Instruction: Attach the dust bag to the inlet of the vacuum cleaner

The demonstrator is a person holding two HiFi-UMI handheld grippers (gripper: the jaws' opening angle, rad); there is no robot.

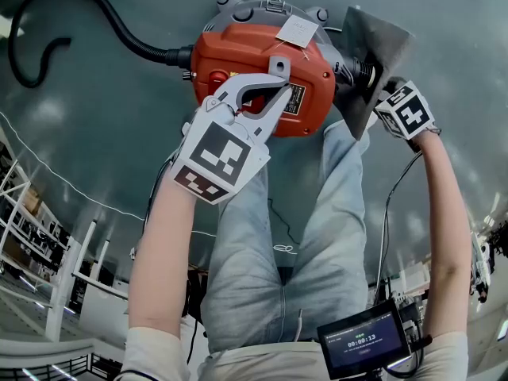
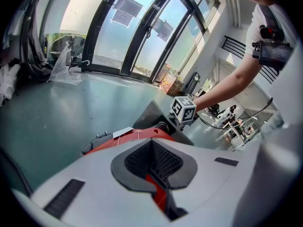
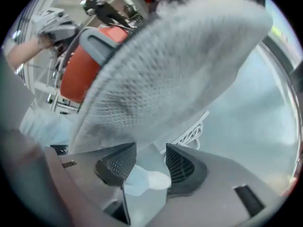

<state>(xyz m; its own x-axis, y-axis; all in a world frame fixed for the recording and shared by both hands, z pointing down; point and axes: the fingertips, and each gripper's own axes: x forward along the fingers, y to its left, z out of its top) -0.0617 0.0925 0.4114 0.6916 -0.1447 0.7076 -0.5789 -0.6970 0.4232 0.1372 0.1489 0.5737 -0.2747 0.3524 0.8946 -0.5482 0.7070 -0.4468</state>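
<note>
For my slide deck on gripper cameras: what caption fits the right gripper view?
The right gripper clamps the grey dust bag, with the red vacuum cleaner behind it at upper left.

A glossy grey-green floor (image 1: 71, 133) fills the head view; a small lit screen (image 1: 363, 341) sits at five o'clock. In the left gripper view tall windows (image 2: 142, 32) stand at twelve o'clock, crumpled clear plastic (image 2: 64, 65) at ten.

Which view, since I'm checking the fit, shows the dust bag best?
Head view: the dust bag shows in outline against the vacuum cleaner. Right gripper view fills with close, blurred fabric; left gripper view catches one grey corner.
</note>
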